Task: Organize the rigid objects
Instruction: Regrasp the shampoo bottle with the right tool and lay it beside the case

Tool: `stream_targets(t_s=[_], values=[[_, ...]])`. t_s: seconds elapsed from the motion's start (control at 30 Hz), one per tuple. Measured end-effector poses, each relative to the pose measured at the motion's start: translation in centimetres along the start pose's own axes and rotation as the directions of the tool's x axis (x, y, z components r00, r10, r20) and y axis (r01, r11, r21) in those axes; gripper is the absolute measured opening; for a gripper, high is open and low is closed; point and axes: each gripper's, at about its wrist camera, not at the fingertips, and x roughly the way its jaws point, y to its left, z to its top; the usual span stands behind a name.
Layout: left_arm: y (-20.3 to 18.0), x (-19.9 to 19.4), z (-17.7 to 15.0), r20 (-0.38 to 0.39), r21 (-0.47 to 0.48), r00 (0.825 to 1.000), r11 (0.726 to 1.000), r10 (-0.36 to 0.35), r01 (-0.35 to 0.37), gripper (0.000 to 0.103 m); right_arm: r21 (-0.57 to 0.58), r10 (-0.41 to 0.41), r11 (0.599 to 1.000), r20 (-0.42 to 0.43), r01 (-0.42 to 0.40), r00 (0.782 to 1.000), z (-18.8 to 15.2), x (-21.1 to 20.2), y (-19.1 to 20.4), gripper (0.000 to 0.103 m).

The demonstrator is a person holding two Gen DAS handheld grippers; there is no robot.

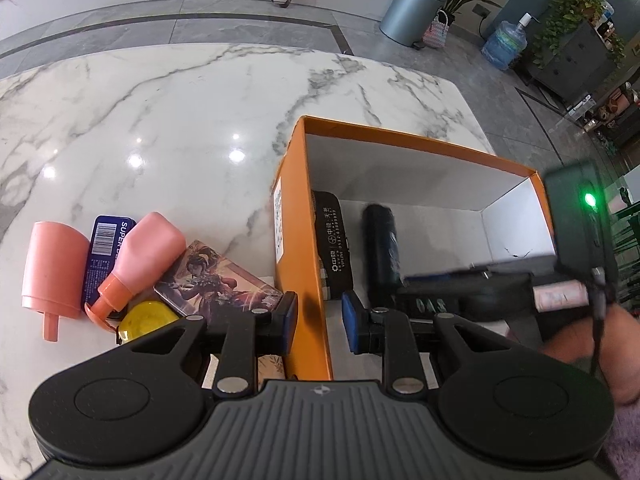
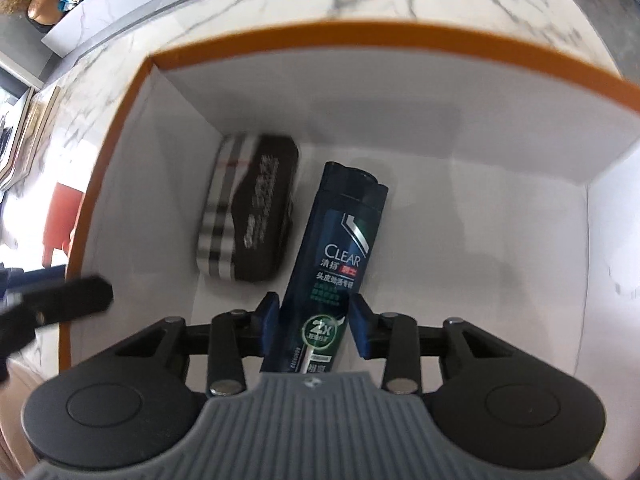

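An orange box (image 1: 306, 240) with a white inside stands on the marble table (image 1: 160, 100). In it lie a dark plaid-edged case (image 1: 334, 240) (image 2: 252, 220) and a dark blue CLEAR shampoo bottle (image 2: 336, 256) (image 1: 382, 248). My right gripper (image 2: 316, 324) is inside the box with its jaws on both sides of the bottle's lower end. My left gripper (image 1: 319, 320) is open and straddles the box's left wall without gripping it. Left of the box lie a pink cup (image 1: 52, 264), a pink bottle (image 1: 140, 260), a blue tin (image 1: 104, 256), a picture card box (image 1: 216, 280) and a yellow object (image 1: 146, 320).
The right gripper's body with a green light (image 1: 580, 232) hangs over the box's right side. Beyond the table are a grey bin (image 1: 412, 8), a water jug (image 1: 504, 44) and plants (image 1: 576, 8). The table's far edge curves behind the box.
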Motion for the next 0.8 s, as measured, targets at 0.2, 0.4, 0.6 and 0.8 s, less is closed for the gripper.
stream_targets(t_s=[0.2,0.4,0.6,0.8], values=[[0.4,-0.1,0.1,0.004,-0.022,1.000,1.000,0.007,-0.007,0.029,-0.120,-0.019,0.993,0.036,0.023,0.999,1.7,0.9,1.8,0.038],[0.6,-0.7,-0.2,0.012,-0.023,1.000,1.000,0.007,-0.006,0.029,-0.198,-0.073,0.977,0.048,0.081,0.996,1.9,0.9,3.0,0.038],[1.5,-3.4,-0.6,0.069,-0.030,0.998,0.999,0.014,-0.012,0.029,-0.170,-0.041,0.984,0.091,0.056,0.995,0.9,-1.4,3.3,0.040],[3.3,-7.8,-2.0,0.158,-0.040,0.987,0.999,0.026,-0.020,0.029,-0.120,0.019,0.993,0.217,0.008,0.976,-1.4,-4.7,5.2,0.041]])
